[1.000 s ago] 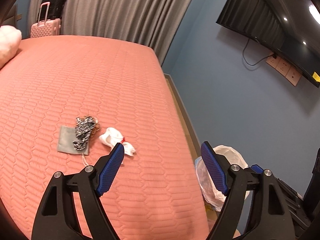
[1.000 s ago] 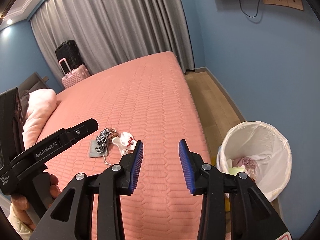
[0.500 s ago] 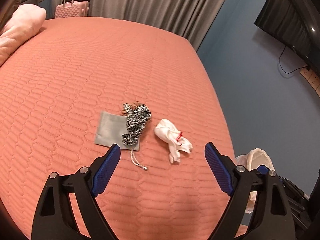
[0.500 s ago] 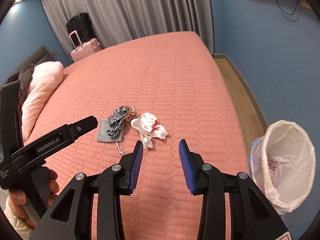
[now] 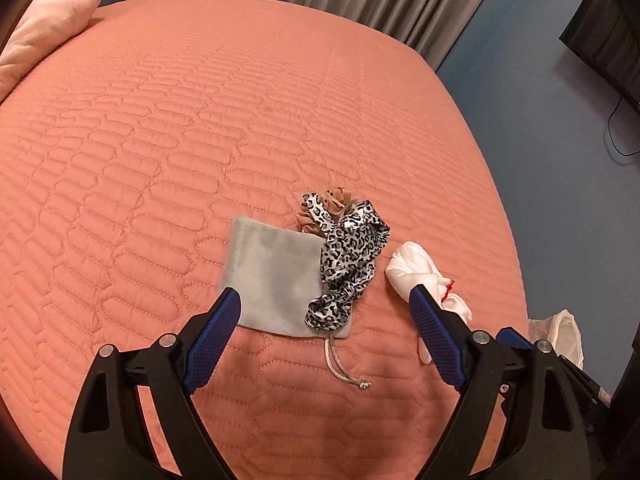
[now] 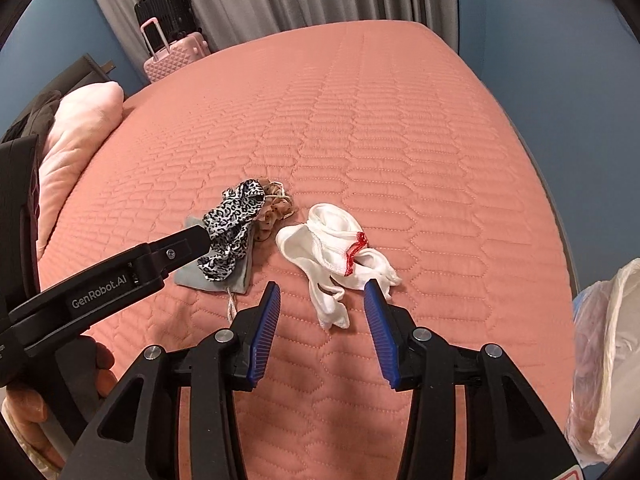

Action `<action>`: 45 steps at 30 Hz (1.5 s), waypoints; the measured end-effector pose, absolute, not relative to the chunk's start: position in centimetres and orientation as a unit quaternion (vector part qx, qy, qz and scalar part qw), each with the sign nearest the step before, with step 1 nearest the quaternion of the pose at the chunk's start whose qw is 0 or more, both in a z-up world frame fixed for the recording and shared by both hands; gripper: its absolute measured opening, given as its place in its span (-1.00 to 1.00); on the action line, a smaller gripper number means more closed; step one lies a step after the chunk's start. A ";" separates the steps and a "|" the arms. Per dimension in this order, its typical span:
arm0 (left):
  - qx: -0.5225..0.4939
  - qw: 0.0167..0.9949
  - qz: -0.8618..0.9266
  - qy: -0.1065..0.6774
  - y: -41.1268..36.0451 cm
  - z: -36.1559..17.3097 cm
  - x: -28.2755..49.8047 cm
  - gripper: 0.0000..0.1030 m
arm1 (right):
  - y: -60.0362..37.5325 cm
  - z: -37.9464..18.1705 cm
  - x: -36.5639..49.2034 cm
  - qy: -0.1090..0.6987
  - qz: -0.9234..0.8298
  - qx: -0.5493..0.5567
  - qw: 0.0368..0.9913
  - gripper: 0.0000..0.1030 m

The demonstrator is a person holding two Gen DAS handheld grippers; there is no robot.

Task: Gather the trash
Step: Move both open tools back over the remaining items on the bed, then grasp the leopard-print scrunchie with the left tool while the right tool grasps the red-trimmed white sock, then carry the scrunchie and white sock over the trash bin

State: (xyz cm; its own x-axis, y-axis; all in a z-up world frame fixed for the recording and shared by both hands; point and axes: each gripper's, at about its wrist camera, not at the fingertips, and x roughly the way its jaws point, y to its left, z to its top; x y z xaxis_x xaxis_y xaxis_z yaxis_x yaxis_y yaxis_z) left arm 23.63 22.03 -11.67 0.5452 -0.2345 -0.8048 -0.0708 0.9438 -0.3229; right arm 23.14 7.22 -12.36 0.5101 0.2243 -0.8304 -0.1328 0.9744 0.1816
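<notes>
A crumpled white cloth with red stitching (image 6: 334, 254) lies on the pink bed; it also shows in the left wrist view (image 5: 416, 270). Left of it lie a leopard-print scrunchie (image 5: 348, 256) and a tan scrunchie (image 5: 320, 216) on a grey drawstring pouch (image 5: 272, 276). My left gripper (image 5: 324, 308) is open just above the pouch and scrunchie. My right gripper (image 6: 322, 292) is open with its tips either side of the white cloth's near end. The left gripper's body (image 6: 120, 276) shows in the right wrist view.
A bin lined with a white bag (image 6: 608, 360) stands beside the bed at the right; it shows in the left wrist view (image 5: 560, 336). A pink pillow (image 6: 80, 128) lies at the bed's left. Suitcases (image 6: 172, 44) stand by the curtain.
Both grippers have moved forward and down over the bed towards the items, which now look much closer. Both stay open.
</notes>
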 end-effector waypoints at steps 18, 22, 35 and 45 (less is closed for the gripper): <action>-0.158 0.863 -0.100 0.470 20.8 -11.3 25.0 -0.84 | 6.5 -14.3 24.5 0.492 0.101 0.054 0.863 -0.87; -0.155 0.874 -0.108 0.448 20.5 -8.6 24.1 -0.84 | 5.5 -11.3 23.2 0.464 0.104 0.065 0.877 -0.88; -0.134 0.908 -0.166 0.361 15.9 2.8 18.7 -0.84 | -0.6 2.2 15.8 0.336 0.093 0.091 0.933 -0.88; -0.098 0.920 -0.233 0.300 9.2 9.2 13.8 -0.84 | -7.1 11.0 8.3 0.243 0.061 0.100 0.963 -0.88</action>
State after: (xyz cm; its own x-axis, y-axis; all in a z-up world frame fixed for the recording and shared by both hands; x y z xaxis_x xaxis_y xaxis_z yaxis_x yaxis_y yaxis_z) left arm 13.77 9.24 9.17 0.7111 -0.4878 -0.5063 0.3700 0.8720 -0.3204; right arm 8.34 -7.13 10.98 0.8742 0.1660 -0.4562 -0.0690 0.9727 0.2216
